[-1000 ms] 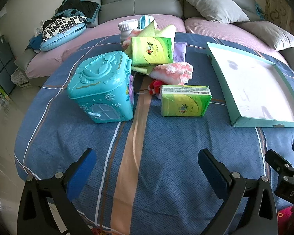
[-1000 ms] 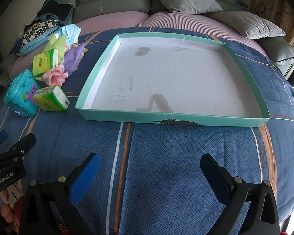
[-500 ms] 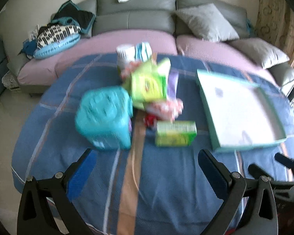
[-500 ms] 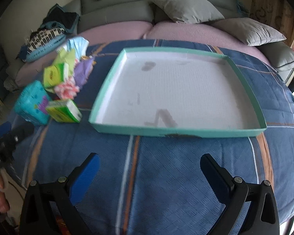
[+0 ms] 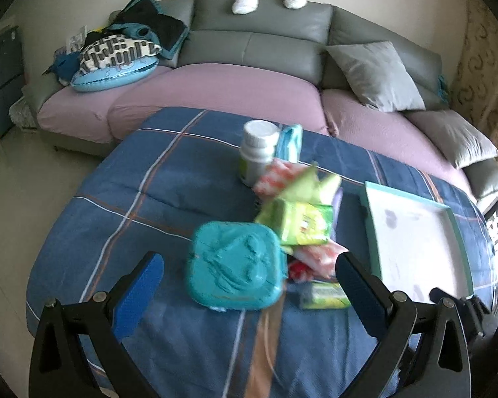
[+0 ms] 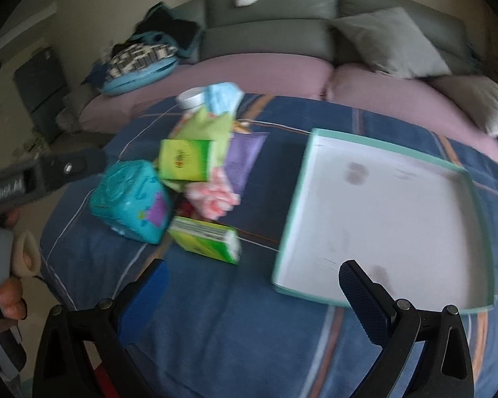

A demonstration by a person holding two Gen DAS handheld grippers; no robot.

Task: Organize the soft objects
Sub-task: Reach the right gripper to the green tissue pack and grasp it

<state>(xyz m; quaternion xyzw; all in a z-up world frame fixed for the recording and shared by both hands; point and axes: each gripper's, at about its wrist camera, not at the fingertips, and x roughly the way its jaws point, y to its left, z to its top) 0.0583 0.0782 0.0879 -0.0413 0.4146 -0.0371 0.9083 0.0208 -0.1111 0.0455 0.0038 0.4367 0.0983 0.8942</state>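
1. Both tools hang above the near edge of the blue plaid bed (image 5: 169, 179), and neither holds anything. The left hand-held gripper (image 5: 249, 277) has its jaws spread wide; the right hand-held gripper (image 6: 254, 283) is spread just as wide.
2. The soft things lie in a heap near the middle of the bed. A green tissue pack (image 6: 206, 239) lies nearest the near edge, and a second green tissue pack (image 6: 186, 160) sits higher on the heap.
3. A pink and white fluffy cloth (image 6: 214, 195) lies between the two packs, touching the upper one. A purple pouch (image 6: 244, 156) lies just beside it on the side toward the tray.
4. A teal toy box (image 5: 235, 265) stands at the left of the heap, touching it. A white bottle (image 5: 259, 152) stands upright at the far end. Both look hard, so I judge they are not to be sorted.
5. The shallow white tray (image 6: 293, 199) with a teal rim lies on the right side of the bed, apart from the heap, and has nothing in it.
6. Step in hand, as I judge it: the very start, choosing the first soft thing, since no piece is in the tray yet.
7. The next move calls for a gripper to come down over the near tissue pack, which lies free of the rest, jaws either side of its short width. Both views are blurred, so finer detail cannot be told.
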